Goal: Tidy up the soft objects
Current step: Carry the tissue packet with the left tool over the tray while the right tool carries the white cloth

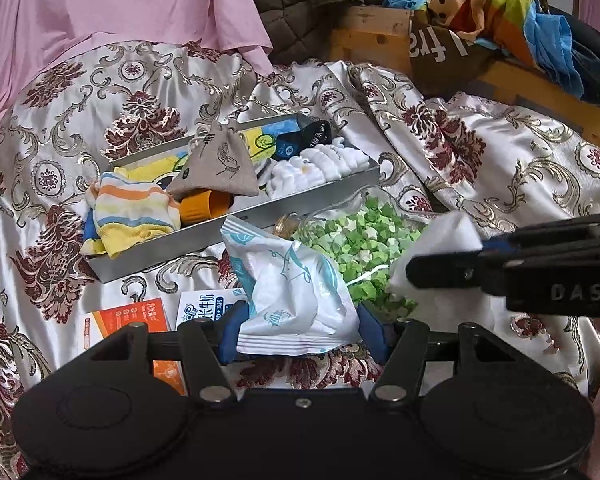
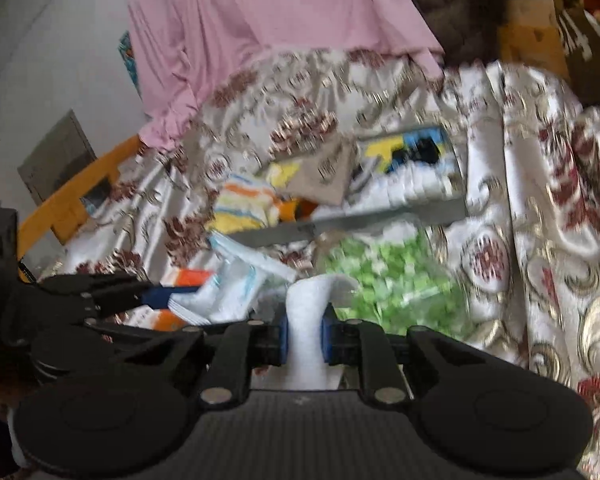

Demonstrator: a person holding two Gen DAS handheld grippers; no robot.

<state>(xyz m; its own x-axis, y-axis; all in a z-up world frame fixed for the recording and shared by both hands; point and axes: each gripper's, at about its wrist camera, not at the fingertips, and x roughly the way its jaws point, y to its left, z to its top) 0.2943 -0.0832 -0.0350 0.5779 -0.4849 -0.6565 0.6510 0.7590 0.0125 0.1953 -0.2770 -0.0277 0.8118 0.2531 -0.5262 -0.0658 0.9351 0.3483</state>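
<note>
My left gripper (image 1: 300,330) is shut on a white and teal tissue pack (image 1: 296,296), held above the brocade bedspread; the pack also shows in the right wrist view (image 2: 224,292). My right gripper (image 2: 305,336) is shut on a white cloth (image 2: 308,320), and it shows in the left wrist view (image 1: 440,272) to the right of the pack, with the cloth (image 1: 448,240) in it. A grey metal tray (image 1: 236,222) lies ahead with a striped sock (image 1: 134,210), a grey drawstring pouch (image 1: 220,168) and white folded socks (image 1: 324,166).
A clear bag of green paper stars (image 1: 360,248) lies between the tray and the grippers. An orange box (image 1: 130,318) and a milk carton (image 1: 208,306) lie at the left front. A pink sheet (image 1: 120,4) and a wooden frame with clothes (image 1: 500,36) stand behind.
</note>
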